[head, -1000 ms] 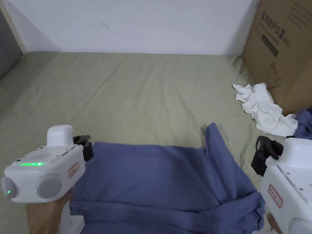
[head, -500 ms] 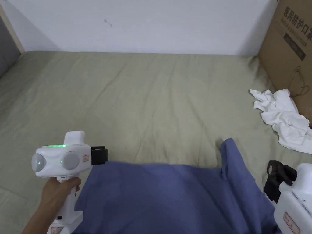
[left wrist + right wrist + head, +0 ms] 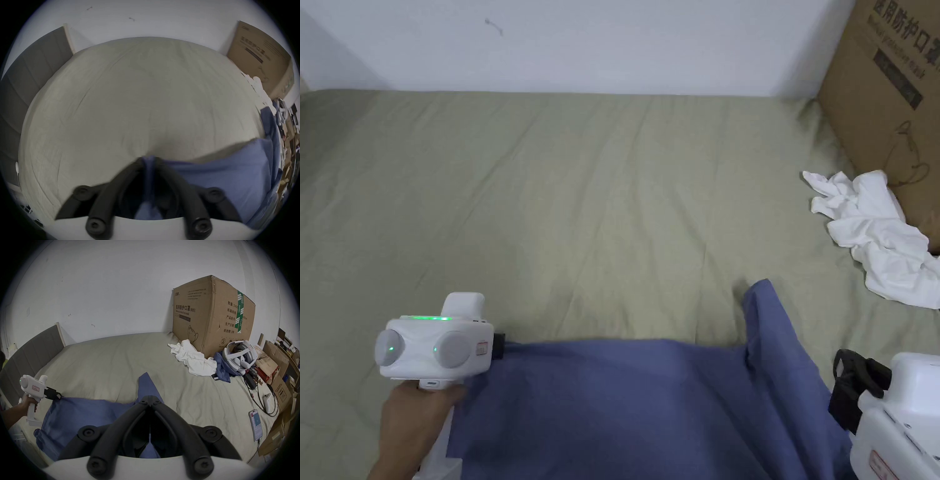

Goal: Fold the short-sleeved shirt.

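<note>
A plain blue shirt (image 3: pixel 650 406) lies on an olive-green bed (image 3: pixel 581 206). A white garment (image 3: pixel 878 234) is crumpled beside a brown cardboard box (image 3: pixel 890 94). Each tool has a white body and seemingly black jaws.

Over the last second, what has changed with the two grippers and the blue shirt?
The left gripper has turned to point along the bed and drawn the blue shirt corner it pinches outward, pulling the far edge taut. The right gripper has stayed shut near the shirt's right side; whether it holds cloth is unclear. The white garment and cardboard box look unchanged.
</note>
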